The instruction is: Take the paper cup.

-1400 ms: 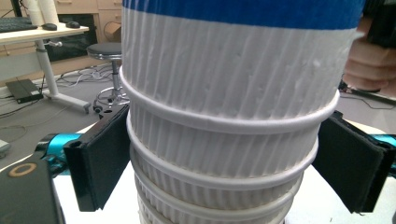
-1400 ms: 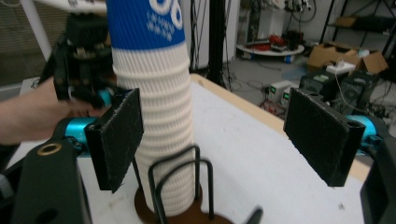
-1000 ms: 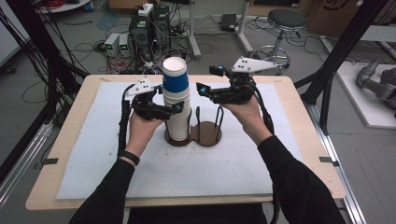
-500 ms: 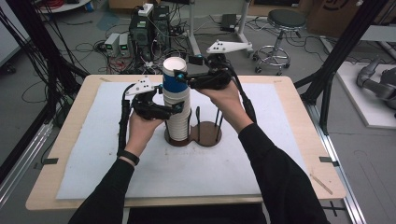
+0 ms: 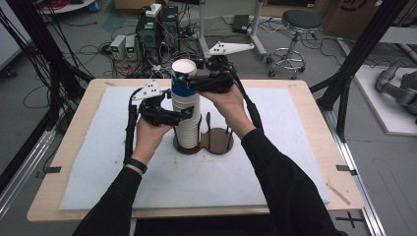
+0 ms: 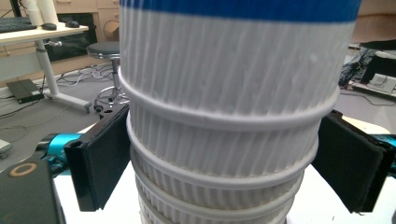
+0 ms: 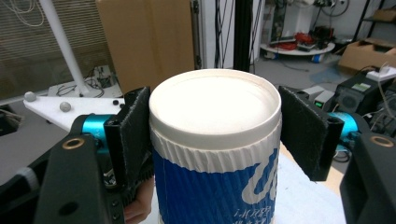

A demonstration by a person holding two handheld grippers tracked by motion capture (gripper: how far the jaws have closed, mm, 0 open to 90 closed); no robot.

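You are holding ribbed, matt paper cups (image 5: 187,114); the top cup (image 7: 215,154) is looking blue and white. They are standing on a smooth brown wooden stand (image 5: 219,142).

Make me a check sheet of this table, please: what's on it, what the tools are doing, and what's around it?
Surface: white mat on a wooden table.
Job's things: tall stack of white cups with a blue cup on top, standing on a brown holder with thin rods.
Clutter: nothing seen on the mat.
Tools: left tool shut on the white cups partway up; right tool shut on the blue cup near its rim.
Cables: one black cable trails from the left tool, another from the right; loose wires lie on the floor.
Surroundings: stool, electronics boxes, black frame posts.
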